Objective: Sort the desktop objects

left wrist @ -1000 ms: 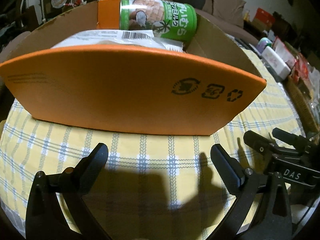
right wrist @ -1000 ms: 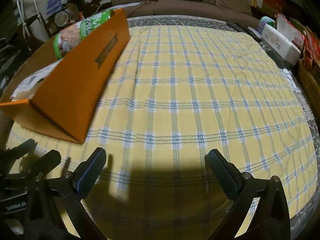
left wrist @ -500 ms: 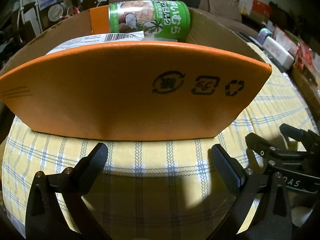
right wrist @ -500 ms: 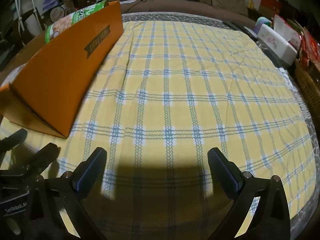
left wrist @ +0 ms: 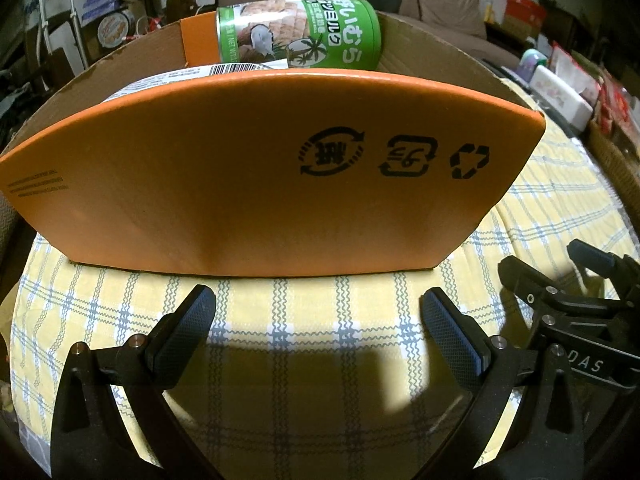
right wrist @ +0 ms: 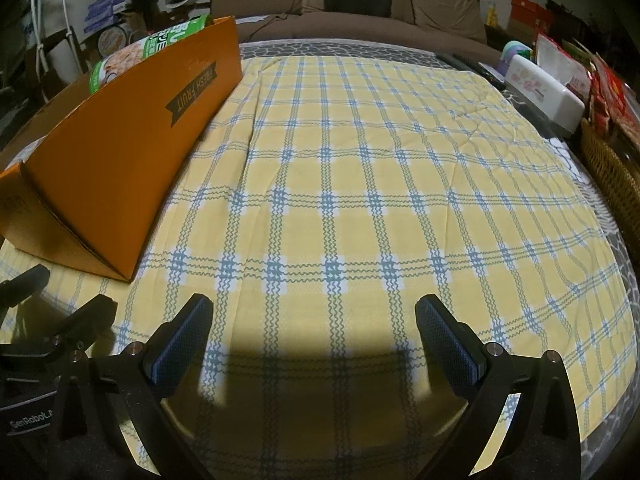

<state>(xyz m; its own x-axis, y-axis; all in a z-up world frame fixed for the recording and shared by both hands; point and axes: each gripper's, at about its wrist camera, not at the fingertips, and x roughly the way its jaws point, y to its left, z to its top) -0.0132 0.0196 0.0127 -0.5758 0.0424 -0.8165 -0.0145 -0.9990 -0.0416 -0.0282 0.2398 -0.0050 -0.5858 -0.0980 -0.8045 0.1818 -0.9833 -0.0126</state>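
The orange box [left wrist: 256,168] stands on the checked cloth of the tabletop [right wrist: 360,184], with a green canister [left wrist: 298,34] lying at its far end and a white packet [left wrist: 224,70] in front of that. The left hand-held gripper [left wrist: 318,320] hovers spread and empty just short of the box's near wall, and the right hand-held gripper [right wrist: 314,328] is spread and empty beside the box over bare cloth. If the left one pushes forward, it could shove the light box along the cloth and rumple it, and the canister, which looks free to roll, might shift or tip out.
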